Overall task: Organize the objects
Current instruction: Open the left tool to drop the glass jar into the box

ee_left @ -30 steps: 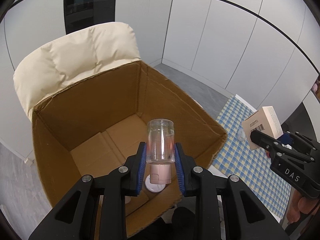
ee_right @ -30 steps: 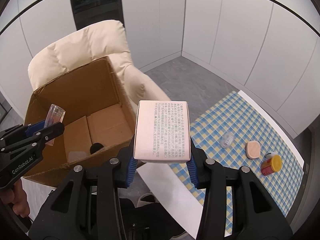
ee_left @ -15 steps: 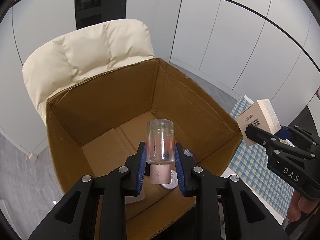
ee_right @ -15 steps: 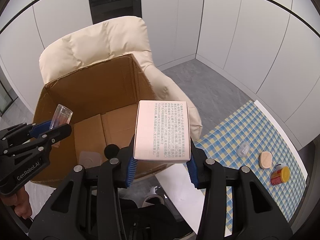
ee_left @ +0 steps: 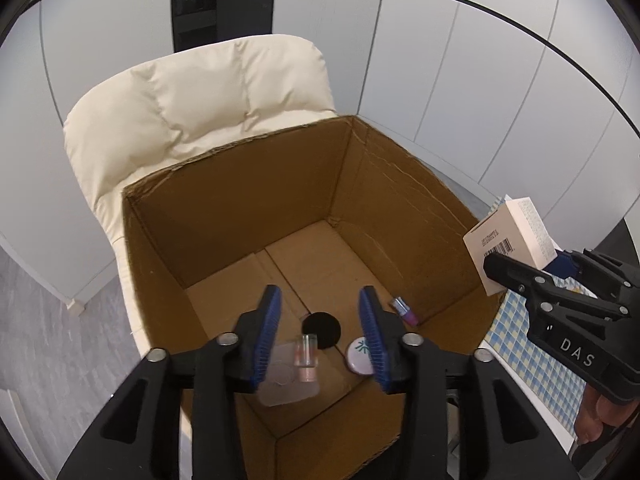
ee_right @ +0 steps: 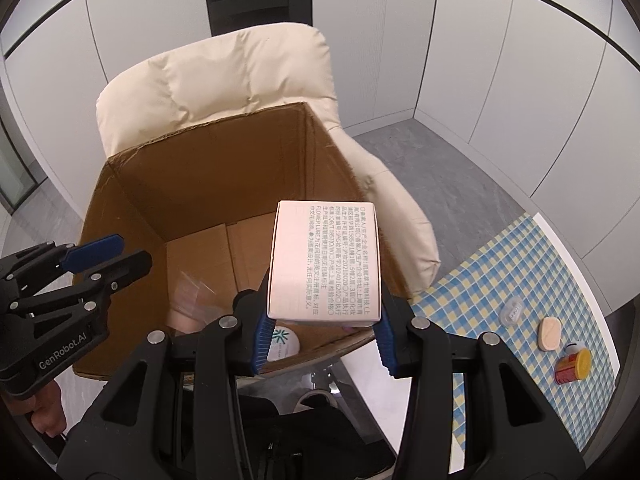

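My left gripper is open and empty above the near side of the open cardboard box. A small clear bottle with a pink base lies on the box floor below it, beside a clear plastic piece, a black disc, a round white lid and a small pink tube. My right gripper is shut on a pink-white carton over the box's right near edge. The carton also shows in the left wrist view.
The box sits on a cream padded chair. A blue and yellow checked cloth on the table at right carries a clear small case, a peach oval and a red-yellow jar. White wall panels stand behind.
My left gripper has opened and the clear bottle has dropped to the box floor. My right gripper has carried the carton closer, over the box's edge.
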Tool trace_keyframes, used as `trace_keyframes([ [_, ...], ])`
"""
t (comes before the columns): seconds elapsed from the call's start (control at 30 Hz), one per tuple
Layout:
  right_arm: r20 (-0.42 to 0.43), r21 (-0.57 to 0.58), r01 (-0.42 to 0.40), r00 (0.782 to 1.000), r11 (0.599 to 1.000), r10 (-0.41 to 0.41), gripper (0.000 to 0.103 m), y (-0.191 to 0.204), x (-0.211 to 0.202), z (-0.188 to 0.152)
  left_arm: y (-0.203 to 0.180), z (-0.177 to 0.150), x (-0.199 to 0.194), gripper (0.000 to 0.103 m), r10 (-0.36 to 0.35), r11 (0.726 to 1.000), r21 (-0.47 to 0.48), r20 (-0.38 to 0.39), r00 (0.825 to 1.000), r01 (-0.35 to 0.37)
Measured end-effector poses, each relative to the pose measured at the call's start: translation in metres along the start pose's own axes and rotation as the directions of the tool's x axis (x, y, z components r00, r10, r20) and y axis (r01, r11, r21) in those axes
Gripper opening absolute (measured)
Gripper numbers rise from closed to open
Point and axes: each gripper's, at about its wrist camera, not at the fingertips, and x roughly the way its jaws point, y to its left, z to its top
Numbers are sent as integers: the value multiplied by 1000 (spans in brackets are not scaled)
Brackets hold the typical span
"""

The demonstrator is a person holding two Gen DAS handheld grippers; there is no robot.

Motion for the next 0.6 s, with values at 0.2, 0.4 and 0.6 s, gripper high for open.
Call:
trace_keyframes([
  [0.2,0,-20,-9,1000,1000,9,45,13,4,3,13,1,-6,85,41,999,-20,30,999,-41],
  [0.4,-1,-31,-18,1000,999,18,45,22,7,6,23,1,-15,103,112,993,-28,78,991,-110],
  [0.6,-4,-35,-25,1000,999,25,45,27,10,7,32,-1,-17,103,111,993,-48,70,991,-107],
])
